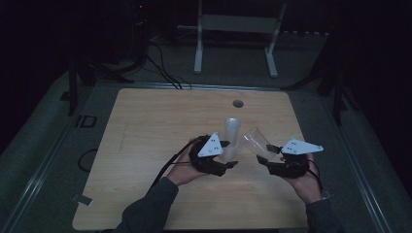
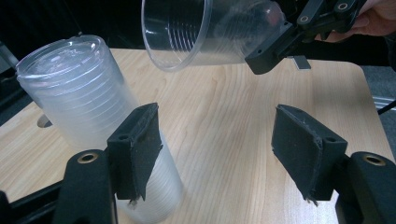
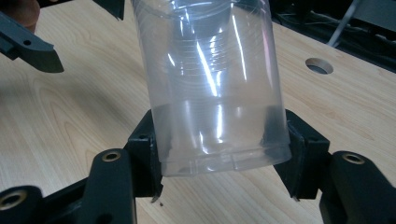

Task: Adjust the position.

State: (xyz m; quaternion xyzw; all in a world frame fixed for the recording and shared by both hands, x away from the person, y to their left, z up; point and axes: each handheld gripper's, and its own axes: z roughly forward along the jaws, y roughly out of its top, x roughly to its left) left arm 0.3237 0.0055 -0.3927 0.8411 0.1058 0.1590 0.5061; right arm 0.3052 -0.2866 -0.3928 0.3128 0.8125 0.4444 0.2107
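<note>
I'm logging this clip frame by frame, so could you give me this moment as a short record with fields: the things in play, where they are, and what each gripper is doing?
surface: wooden table with a round hole
cup stack: clear plastic cup stack, upside down on the table, base up
single cup: clear cup, lifted, tilted, mouth toward the stack
right gripper: shut on the single cup near its base
left gripper: jaws open, nothing between them; the stack stands just outside one jaw
contact between cup and stack: apart

One stack of clear cups (image 1: 231,137) (too nested to count), one single clear cup (image 1: 256,141), two hand-held grippers.
</note>
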